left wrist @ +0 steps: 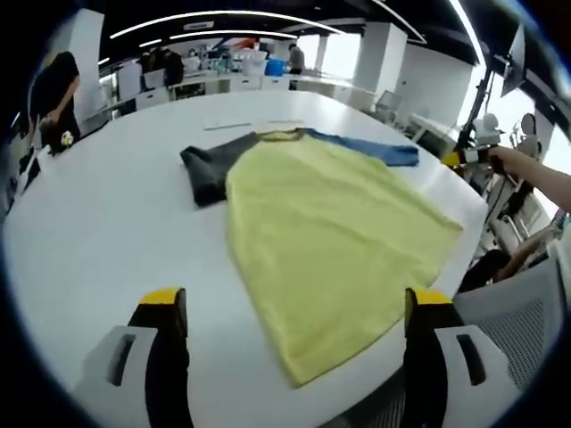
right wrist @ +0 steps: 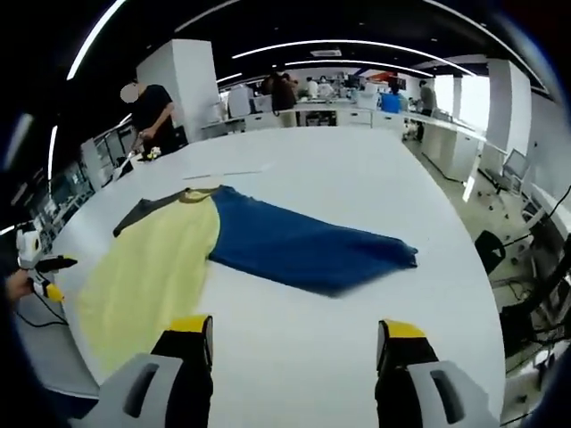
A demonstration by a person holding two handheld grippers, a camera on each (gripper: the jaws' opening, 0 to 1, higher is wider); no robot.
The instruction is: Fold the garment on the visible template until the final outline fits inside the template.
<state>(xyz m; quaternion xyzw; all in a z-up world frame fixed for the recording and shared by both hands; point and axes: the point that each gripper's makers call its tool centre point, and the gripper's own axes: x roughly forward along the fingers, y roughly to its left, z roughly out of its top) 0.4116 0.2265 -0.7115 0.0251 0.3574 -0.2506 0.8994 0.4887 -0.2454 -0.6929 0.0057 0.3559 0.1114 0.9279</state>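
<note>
A shirt lies flat on the white table [left wrist: 107, 214]: yellow body [left wrist: 321, 232], dark grey sleeve [left wrist: 210, 169], blue sleeve [left wrist: 379, 150]. My left gripper [left wrist: 296, 303] hangs open over the near hem, holding nothing. In the right gripper view the blue sleeve [right wrist: 303, 245] spreads toward me, with the yellow body [right wrist: 152, 267] to its left and the grey sleeve [right wrist: 143, 212] behind it. My right gripper [right wrist: 296, 328] is open above bare table [right wrist: 357, 178], short of the blue sleeve. A thin pale strip [left wrist: 234, 125] lies on the table past the collar.
A person in black [right wrist: 152, 111] stands at the table's far edge. A hand holds the other gripper [left wrist: 473, 154] off the table's right side, and a grey chair [left wrist: 517, 312] is nearby. Desks and people [right wrist: 303, 94] line the back; office chairs [right wrist: 495, 245] stand right.
</note>
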